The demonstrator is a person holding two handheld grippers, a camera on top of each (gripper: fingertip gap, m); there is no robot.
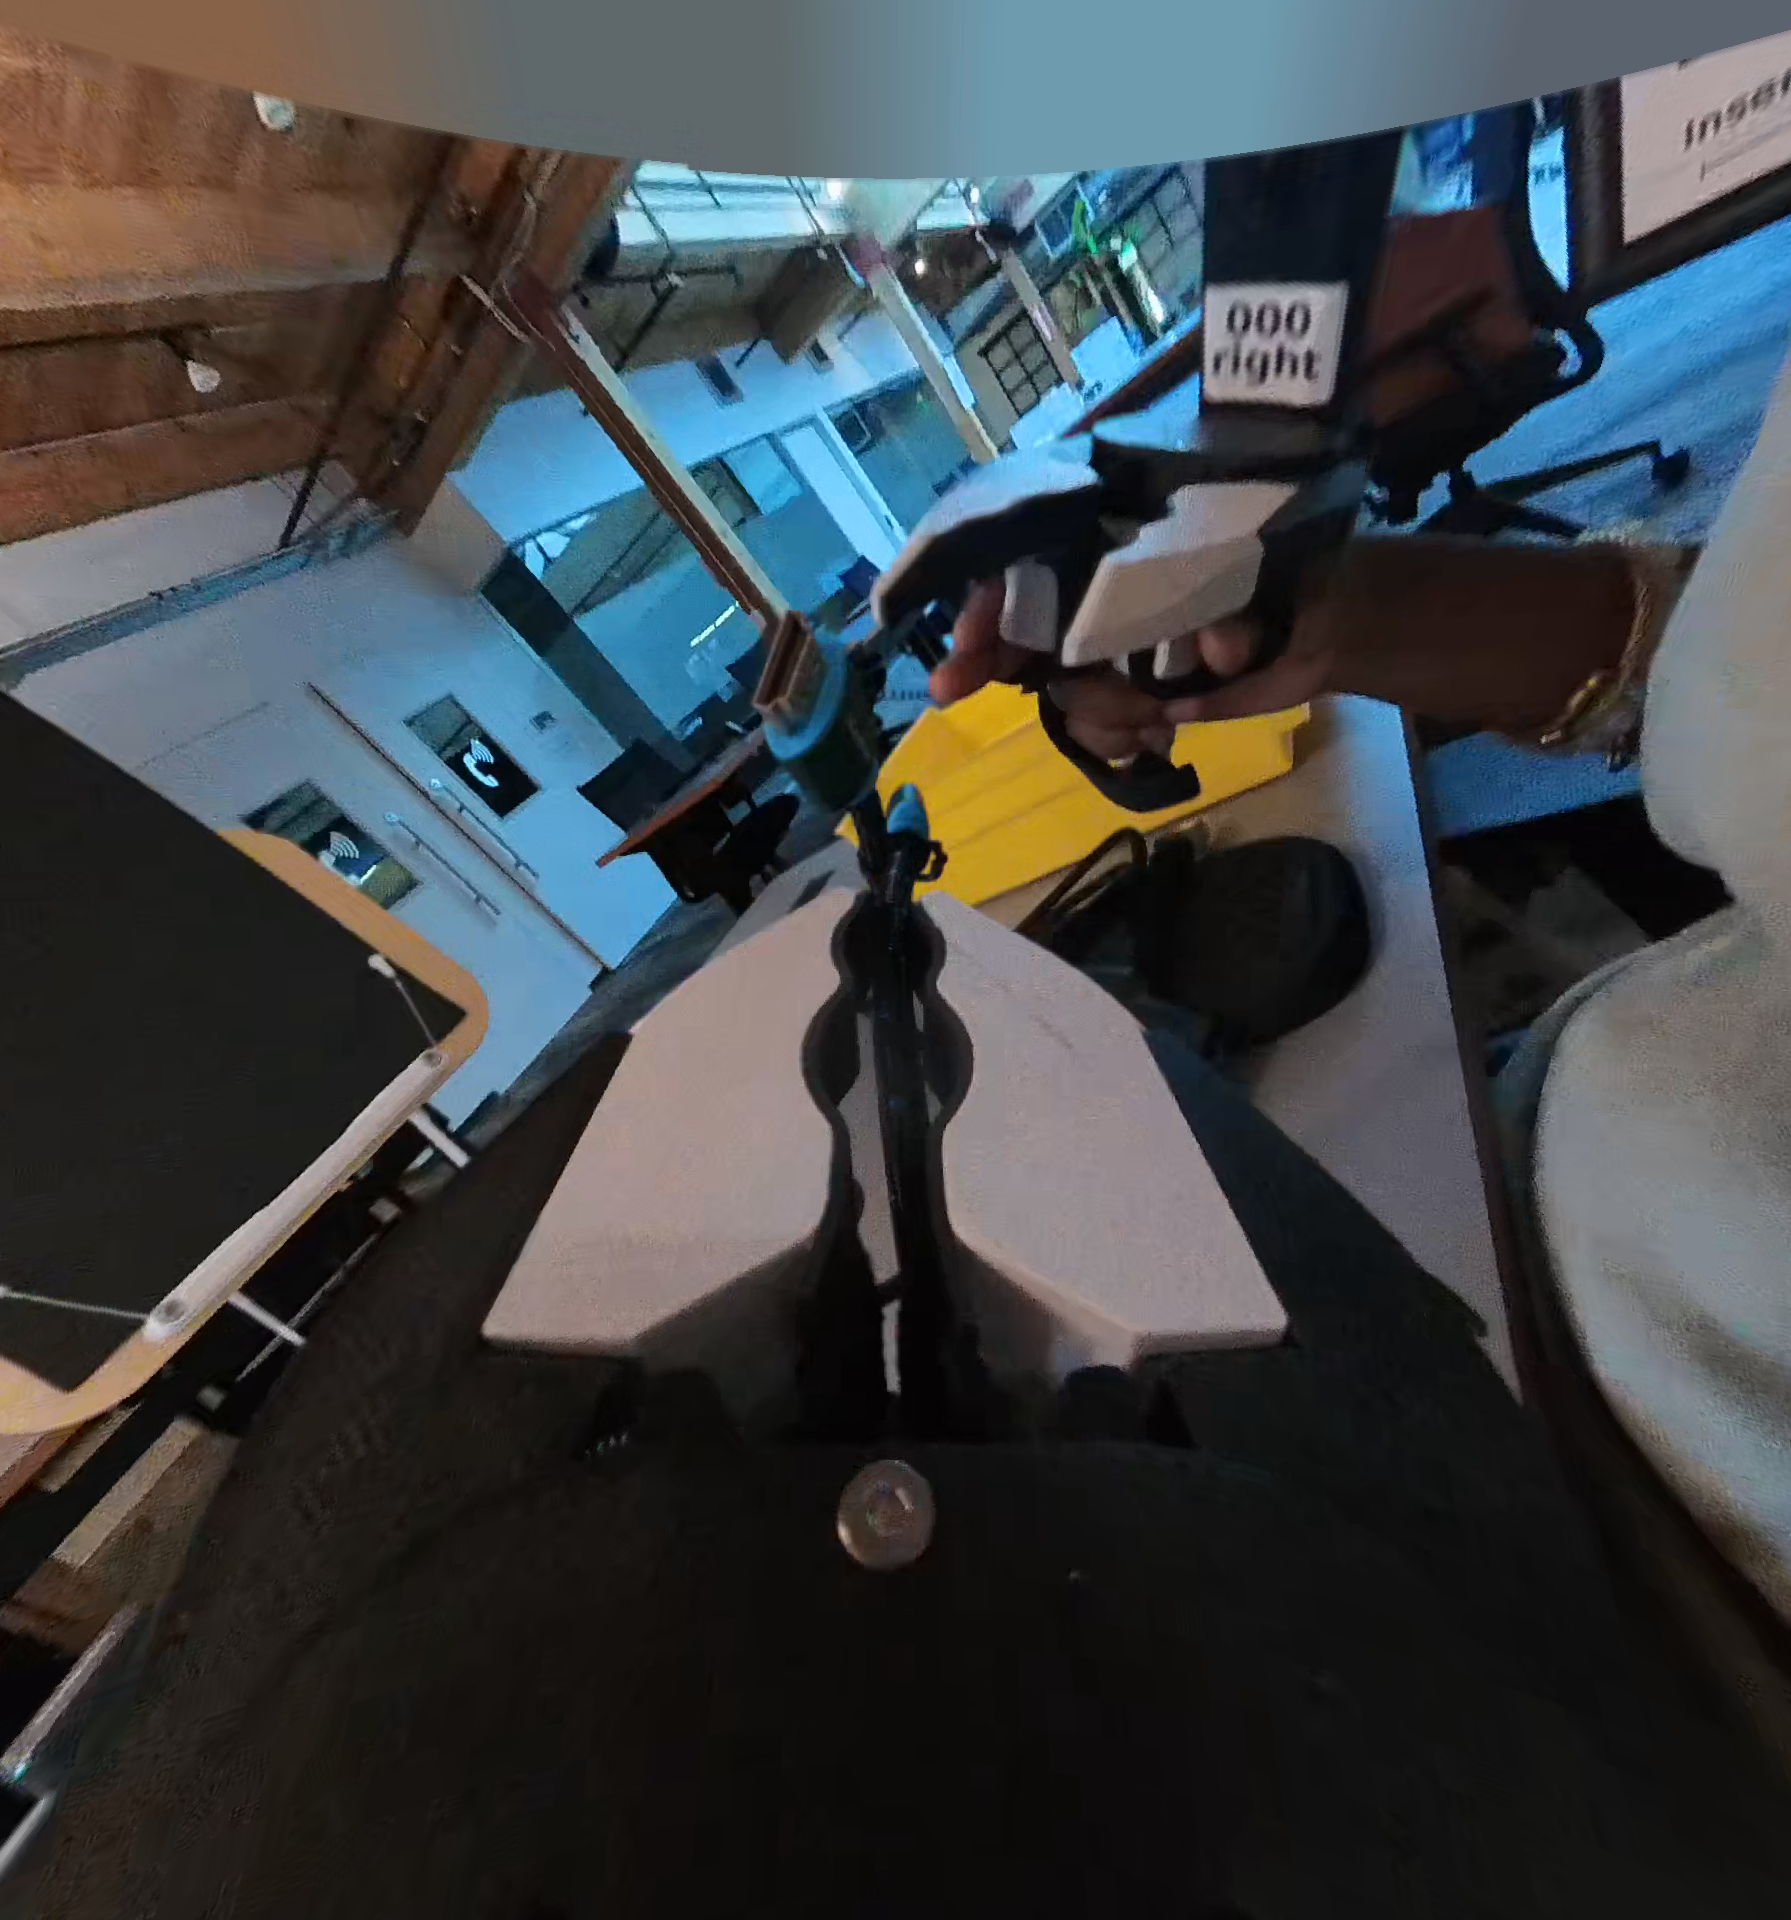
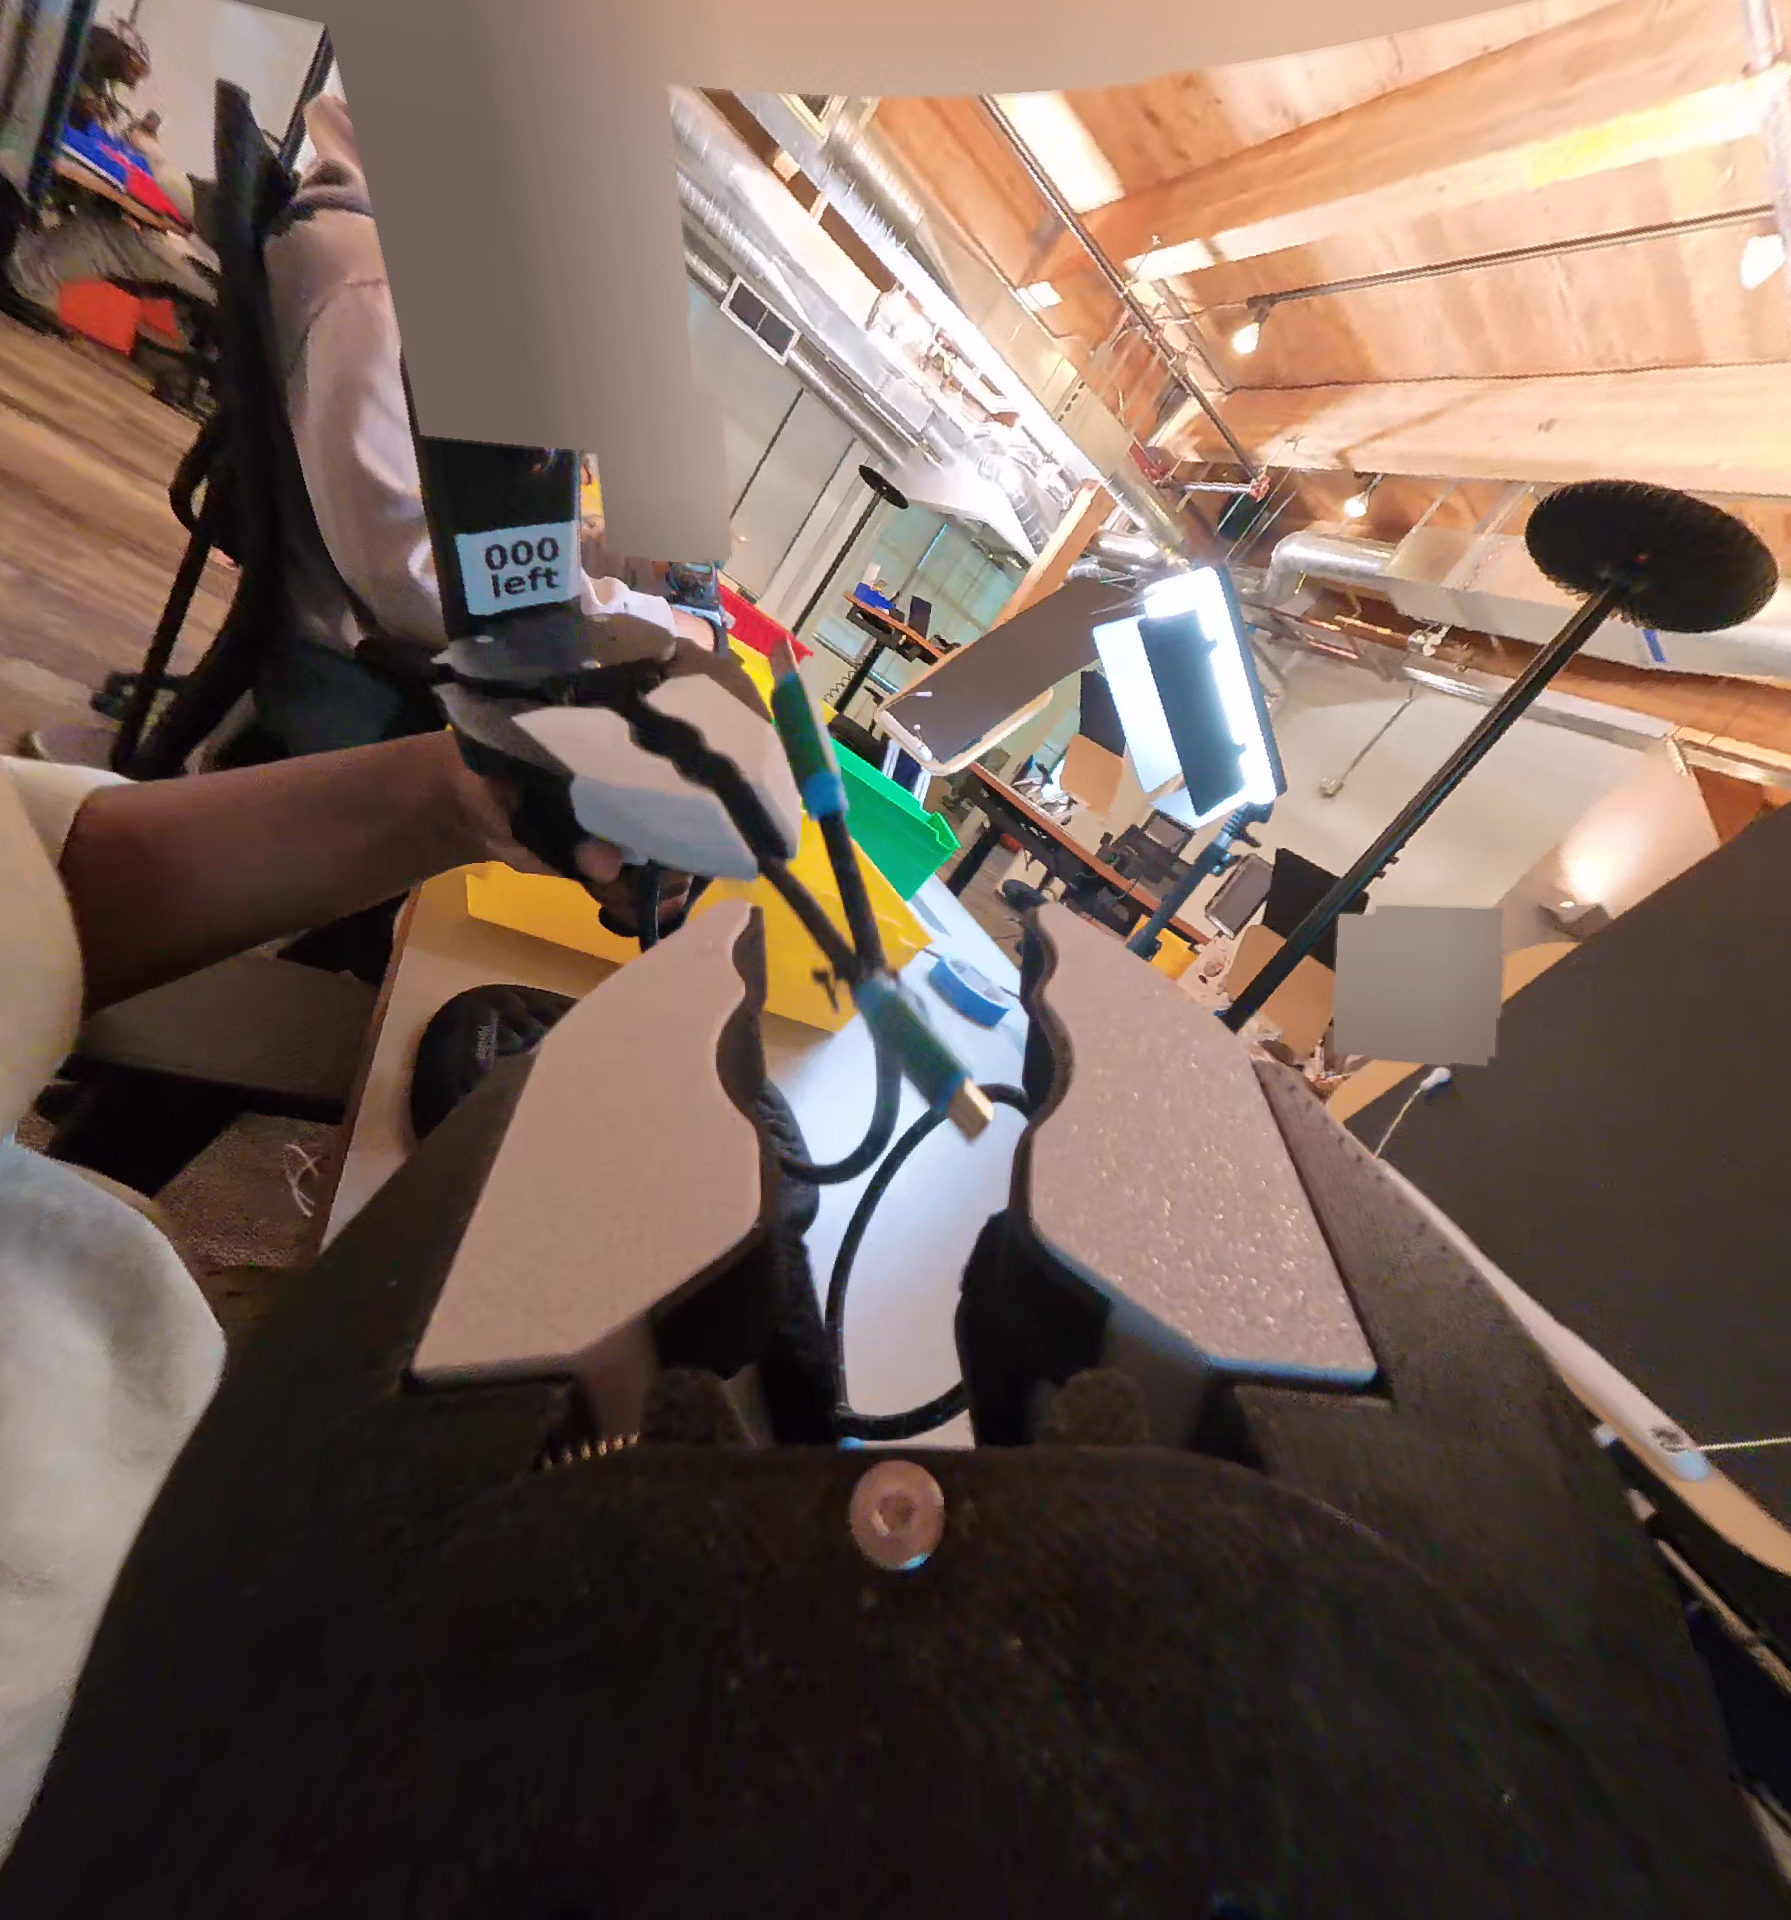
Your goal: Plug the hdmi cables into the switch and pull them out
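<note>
Gripping a black HDMI cable (image 1: 896, 1049) with a green-taped plug (image 1: 818, 717), the left tool (image 1: 886, 914) is closed; the right tool (image 2: 891, 935) gapes wide, empty, above the white desk (image 2: 901, 1236).

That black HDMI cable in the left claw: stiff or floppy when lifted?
Probably semi-stiff. The HDMI cable stands up past the shut left claw, holding its green plug aloft. Farther along it likely droops: a second green plug hangs low, with loops curving over the table.
</note>
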